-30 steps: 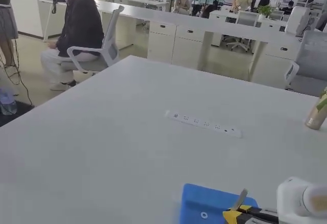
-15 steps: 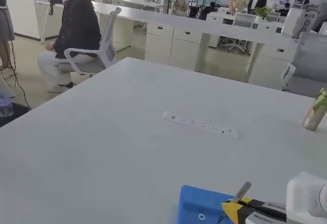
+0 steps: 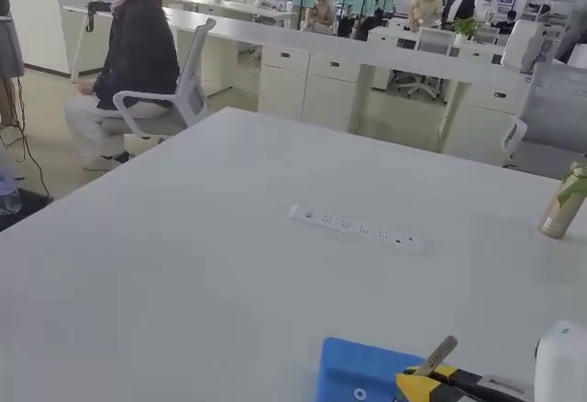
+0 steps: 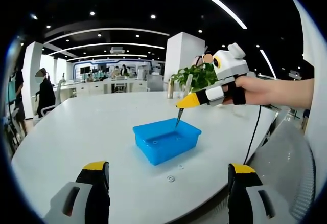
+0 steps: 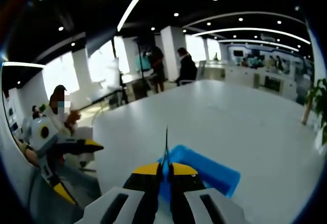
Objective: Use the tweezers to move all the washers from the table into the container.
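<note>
Two washers (image 4: 170,178) are seen lying flat on the table (image 4: 76,137) just outside the container (image 4: 158,156), off the wall that faces the left gripper (image 4: 167,169). They lie close together, apart from that wall and from each other. Another washer (image 3: 359,394) is seen on the container's floor in the head view.

The tweezers (image 4: 179,115) are clamped between the closed jaws of the right gripper (image 4: 188,101). Their long axis is tipped steeply downward, and the points hang above the container's interior, clear of its floor. Whether anything is pinched at the points cannot be told, as they are too small to read. The left gripper's jaws are spread wide and nothing is held in them. It is set back from the container, on the side where the loose washers lie.

The coming move is judged to turn on one relation: from the tweezer points, the two loose washers lie outward and down, across the container's wall toward the left gripper. That gripper is the nearer one, but no tool is carried in it, so the reach is expected to fall to the right gripper. The points would need to be lifted clear of the container's rim before being lowered. Thin flat rings on a smooth top are likely to slide when pinched.
</note>
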`<state>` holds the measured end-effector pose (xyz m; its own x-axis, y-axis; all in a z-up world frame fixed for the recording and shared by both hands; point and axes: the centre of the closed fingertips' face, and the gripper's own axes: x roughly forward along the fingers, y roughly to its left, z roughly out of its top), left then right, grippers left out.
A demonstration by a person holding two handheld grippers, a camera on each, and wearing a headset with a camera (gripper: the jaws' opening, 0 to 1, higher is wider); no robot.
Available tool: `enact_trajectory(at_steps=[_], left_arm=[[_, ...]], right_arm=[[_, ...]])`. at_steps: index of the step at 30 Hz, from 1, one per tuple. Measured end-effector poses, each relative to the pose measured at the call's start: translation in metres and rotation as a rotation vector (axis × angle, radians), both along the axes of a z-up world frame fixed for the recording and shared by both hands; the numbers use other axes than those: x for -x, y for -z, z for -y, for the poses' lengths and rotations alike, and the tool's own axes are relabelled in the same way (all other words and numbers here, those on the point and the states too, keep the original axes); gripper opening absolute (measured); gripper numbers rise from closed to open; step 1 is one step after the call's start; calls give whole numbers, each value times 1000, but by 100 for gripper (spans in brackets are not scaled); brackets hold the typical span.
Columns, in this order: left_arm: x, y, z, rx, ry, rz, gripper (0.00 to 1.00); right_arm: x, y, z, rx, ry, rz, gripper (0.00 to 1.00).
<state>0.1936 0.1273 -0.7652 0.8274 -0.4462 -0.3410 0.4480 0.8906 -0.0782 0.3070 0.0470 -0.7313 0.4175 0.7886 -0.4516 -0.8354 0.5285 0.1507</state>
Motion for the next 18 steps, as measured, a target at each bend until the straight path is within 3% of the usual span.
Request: enact_trajectory(at_steps=[18], left_arm=[[0,0,-1,4,2,4,98]], right_arm=[[21,20,-7,-8,3,-49,3]])
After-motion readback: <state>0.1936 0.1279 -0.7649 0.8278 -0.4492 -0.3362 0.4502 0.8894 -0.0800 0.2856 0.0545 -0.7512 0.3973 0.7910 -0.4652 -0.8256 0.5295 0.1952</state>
